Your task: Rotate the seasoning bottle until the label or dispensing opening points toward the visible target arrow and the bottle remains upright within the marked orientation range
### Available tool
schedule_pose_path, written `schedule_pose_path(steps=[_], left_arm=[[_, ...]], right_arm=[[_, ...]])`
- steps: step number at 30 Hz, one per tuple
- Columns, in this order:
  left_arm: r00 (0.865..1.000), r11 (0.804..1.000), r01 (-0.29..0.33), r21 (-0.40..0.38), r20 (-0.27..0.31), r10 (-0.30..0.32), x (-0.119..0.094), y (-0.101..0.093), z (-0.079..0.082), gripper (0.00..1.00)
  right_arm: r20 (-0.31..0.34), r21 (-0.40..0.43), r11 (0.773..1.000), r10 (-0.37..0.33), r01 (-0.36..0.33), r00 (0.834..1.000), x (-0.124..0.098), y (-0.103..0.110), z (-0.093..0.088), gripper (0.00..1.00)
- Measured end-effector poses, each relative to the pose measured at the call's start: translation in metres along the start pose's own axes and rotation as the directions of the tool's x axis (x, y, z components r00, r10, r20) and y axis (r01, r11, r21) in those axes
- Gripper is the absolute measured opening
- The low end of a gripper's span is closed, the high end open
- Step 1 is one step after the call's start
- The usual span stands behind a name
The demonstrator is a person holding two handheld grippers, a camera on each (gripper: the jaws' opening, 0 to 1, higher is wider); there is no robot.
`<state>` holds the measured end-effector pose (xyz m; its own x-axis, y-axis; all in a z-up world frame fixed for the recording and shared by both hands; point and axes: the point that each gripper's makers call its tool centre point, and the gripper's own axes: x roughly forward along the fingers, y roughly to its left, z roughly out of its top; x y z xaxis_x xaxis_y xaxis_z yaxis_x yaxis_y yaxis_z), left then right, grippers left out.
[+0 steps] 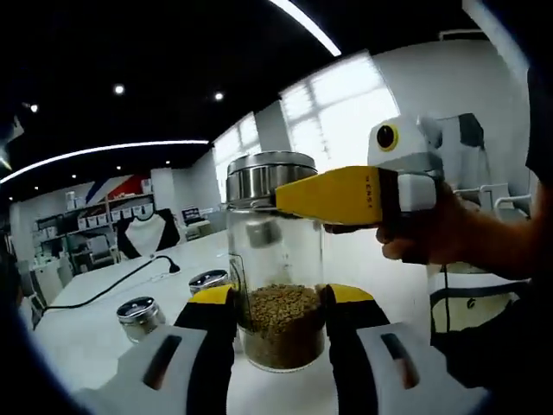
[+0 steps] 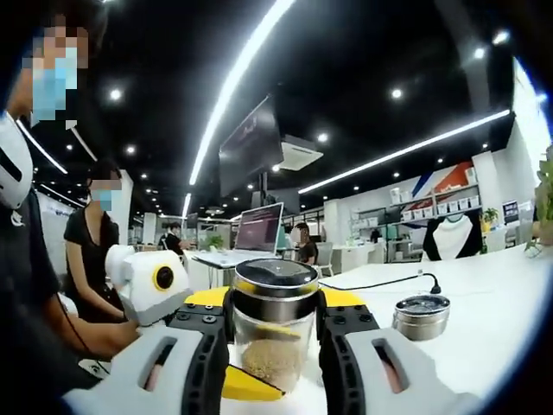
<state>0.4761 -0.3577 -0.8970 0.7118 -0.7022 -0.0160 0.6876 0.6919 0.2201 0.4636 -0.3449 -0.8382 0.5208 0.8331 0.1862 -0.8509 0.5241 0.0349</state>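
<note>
Two small round metal-lidded jars (image 1: pixel 141 315) and a black cable (image 1: pixel 112 283) lie on the white tabletop (image 1: pixel 95 333); an open laptop (image 2: pixel 257 232) sits behind.

seasoning bottle (image 1: pixel 278 277) | clear glass, steel lid | upright on white table | part-filled, tan grains

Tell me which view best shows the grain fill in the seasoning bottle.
Left gripper view: the seasoning bottle stands tall between the jaws, grain layer plainly visible. In the right gripper view the bottle sits lower, jaws flanking its metal cap.
</note>
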Motion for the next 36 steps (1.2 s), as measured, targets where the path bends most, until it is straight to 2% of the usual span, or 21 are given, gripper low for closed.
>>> schedule_pose_path(steps=[4,6,10,12,15,18,20,22,23,26,28,31,33,35,36], left_arm=[[0.994,0.991,-0.103,0.083,-0.019,0.105,0.0,0.011,-0.007,0.43],[0.991,0.989,-0.122,0.081,-0.039,0.126,0.001,0.013,-0.012,0.43],[0.996,0.996,-0.084,0.041,-0.034,0.085,0.0,0.011,-0.013,0.43],[1.0,1.0,-0.017,0.011,-0.003,0.017,0.002,0.004,-0.009,0.43],[0.994,0.993,0.093,-0.078,0.058,-0.089,-0.001,-0.004,-0.001,0.43],[0.979,0.972,0.188,-0.14,0.105,-0.174,-0.007,-0.009,0.005,0.42],[0.959,0.942,0.28,-0.185,0.101,-0.265,-0.012,-0.018,0.003,0.44],[0.939,0.927,0.34,-0.16,0.12,-0.323,-0.016,-0.026,0.006,0.44],[0.932,0.922,0.357,-0.153,0.126,-0.34,-0.018,-0.029,0.008,0.45],[0.904,0.894,0.424,-0.148,0.126,-0.408,-0.023,-0.04,0.009,0.46],[0.893,0.883,0.448,-0.142,0.124,-0.433,-0.024,-0.046,0.008,0.46],[0.898,0.888,0.438,-0.142,0.113,-0.425,-0.021,-0.047,0.004,0.46],[0.905,0.886,0.425,-0.185,0.109,-0.411,-0.018,-0.045,0.002,0.46],[0.92,0.896,0.393,-0.208,0.099,-0.38,-0.015,-0.041,0.0,0.46],[0.938,0.915,0.348,-0.205,0.084,-0.337,-0.011,-0.034,-0.002,0.46]], right_arm=[[-0.033,-0.072,0.993,-0.094,0.091,0.995,0.008,0.0,-0.006,0.38],[-0.048,-0.1,0.987,-0.135,0.129,0.99,0.012,0.0,-0.011,0.38],[-0.057,-0.106,0.982,-0.163,0.156,0.985,0.012,-0.001,-0.013,0.37],[-0.056,-0.097,0.983,-0.159,0.153,0.986,0.008,-0.004,-0.011,0.37],[-0.065,-0.066,0.995,-0.079,0.075,0.995,0.004,0.0,-0.008,0.37],[-0.066,-0.066,0.998,0.003,-0.007,0.998,0.001,0.008,-0.006,0.37],[-0.085,-0.057,0.992,0.11,-0.115,0.99,-0.003,0.022,-0.007,0.37],[-0.078,-0.055,0.981,0.181,-0.186,0.98,-0.006,0.033,-0.006,0.37],[-0.074,-0.05,0.978,0.201,-0.205,0.977,-0.007,0.036,-0.005,0.37],[-0.078,-0.052,0.952,0.297,-0.301,0.952,-0.012,0.052,-0.006,0.37],[-0.082,-0.047,0.944,0.321,-0.325,0.944,-0.014,0.055,-0.009,0.37],[-0.079,-0.048,0.945,0.318,-0.322,0.945,-0.014,0.052,-0.011,0.37],[-0.072,-0.018,0.951,0.307,-0.309,0.949,-0.013,0.049,-0.013,0.37],[-0.069,-0.022,0.958,0.285,-0.288,0.956,-0.011,0.046,-0.013,0.37],[-0.073,-0.036,0.963,0.264,-0.267,0.962,-0.01,0.042,-0.013,0.37]])
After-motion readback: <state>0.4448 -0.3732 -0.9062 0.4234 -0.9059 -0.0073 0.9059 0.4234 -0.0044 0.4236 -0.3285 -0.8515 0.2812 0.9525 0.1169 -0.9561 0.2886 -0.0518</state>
